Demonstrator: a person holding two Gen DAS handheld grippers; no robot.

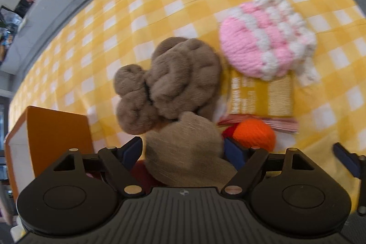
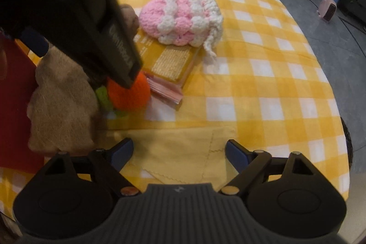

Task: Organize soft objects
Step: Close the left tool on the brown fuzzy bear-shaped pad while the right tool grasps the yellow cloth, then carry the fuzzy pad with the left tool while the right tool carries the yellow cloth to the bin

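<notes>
Both grippers are hanging wide open, gripping nothing: the left gripper [image 1: 183, 150] is straddling the tan felt hat [image 1: 183, 152], the right gripper [image 2: 179, 152] is hovering over a yellow cloth [image 2: 183, 154]. Far right, a pink-and-white knit pouch [image 2: 183, 17] is lying on a yellow book [image 2: 169, 61] atop the checked tablecloth [image 2: 274, 88].

Right gripper [image 2: 179, 152] spread above yellow cloth [image 2: 183, 152], pink-white knit [image 2: 180, 20] on book [image 2: 169, 61], orange ball [image 2: 130, 95]
</notes>
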